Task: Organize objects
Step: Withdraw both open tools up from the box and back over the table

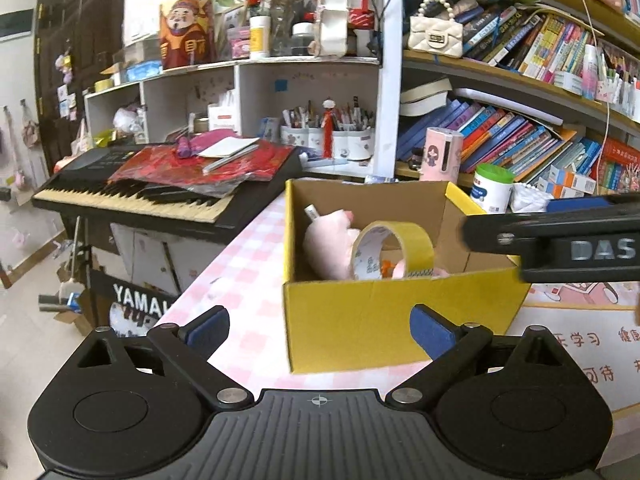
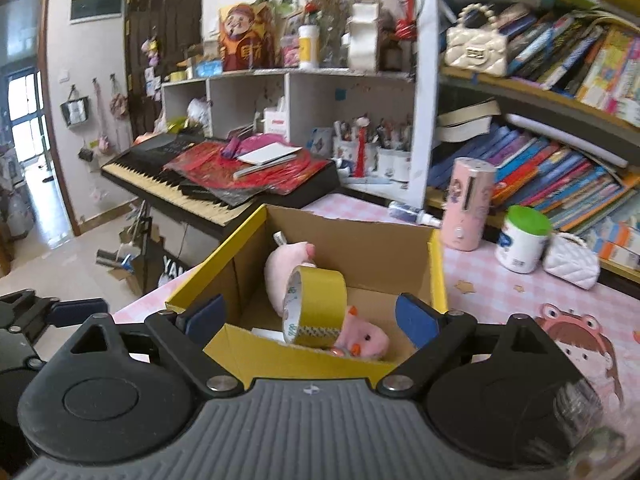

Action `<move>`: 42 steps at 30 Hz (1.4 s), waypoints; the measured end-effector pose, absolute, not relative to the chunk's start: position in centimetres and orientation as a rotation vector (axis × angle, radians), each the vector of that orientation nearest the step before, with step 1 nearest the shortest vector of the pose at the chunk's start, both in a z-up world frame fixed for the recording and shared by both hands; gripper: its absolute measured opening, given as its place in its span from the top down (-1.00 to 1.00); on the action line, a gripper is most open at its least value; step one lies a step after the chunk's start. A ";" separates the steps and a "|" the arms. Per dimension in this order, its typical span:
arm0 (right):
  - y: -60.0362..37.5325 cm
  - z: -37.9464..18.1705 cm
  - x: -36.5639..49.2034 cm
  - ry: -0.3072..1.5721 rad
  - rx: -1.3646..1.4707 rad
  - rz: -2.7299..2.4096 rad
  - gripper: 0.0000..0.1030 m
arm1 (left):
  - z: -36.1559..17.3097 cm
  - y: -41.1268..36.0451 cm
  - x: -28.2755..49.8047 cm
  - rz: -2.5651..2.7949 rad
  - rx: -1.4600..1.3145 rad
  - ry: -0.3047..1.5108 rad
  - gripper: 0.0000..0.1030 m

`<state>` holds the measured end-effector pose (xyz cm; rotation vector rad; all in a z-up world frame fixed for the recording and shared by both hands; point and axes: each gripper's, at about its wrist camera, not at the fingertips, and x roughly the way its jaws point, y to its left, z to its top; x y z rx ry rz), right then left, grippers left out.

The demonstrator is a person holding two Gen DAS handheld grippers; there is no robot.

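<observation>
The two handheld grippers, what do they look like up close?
The left gripper and the right gripper look alike: black plastic linkage arms with silver pivot screws, round black side housings, a ribbed grey base bearing a small crosshair mark, and blue pads on the fingertips. White letters "DAS" show on the right one's side.

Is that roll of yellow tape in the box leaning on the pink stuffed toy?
Touching. In the right wrist view the tape roll stands tilted with its rim against the pink plush toy, no gap between them.

A yellow box, brown inside, holds a yellow tape roll and pink plush toy; the desk wears pink-and-white checks. Blue pads face black fingers.
</observation>
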<state>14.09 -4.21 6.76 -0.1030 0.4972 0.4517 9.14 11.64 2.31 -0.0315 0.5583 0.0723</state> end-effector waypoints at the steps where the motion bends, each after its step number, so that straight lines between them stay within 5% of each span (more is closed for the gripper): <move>1: -4.5 6.7 13.5 0.491 -0.097 0.439 -0.80 | 2.3 11.8 8.7 0.078 -0.036 0.562 -0.91; 42: -8.0 0.1 1.0 0.668 -0.109 0.163 -0.85 | -1.2 9.5 0.9 -0.078 0.031 0.753 -0.91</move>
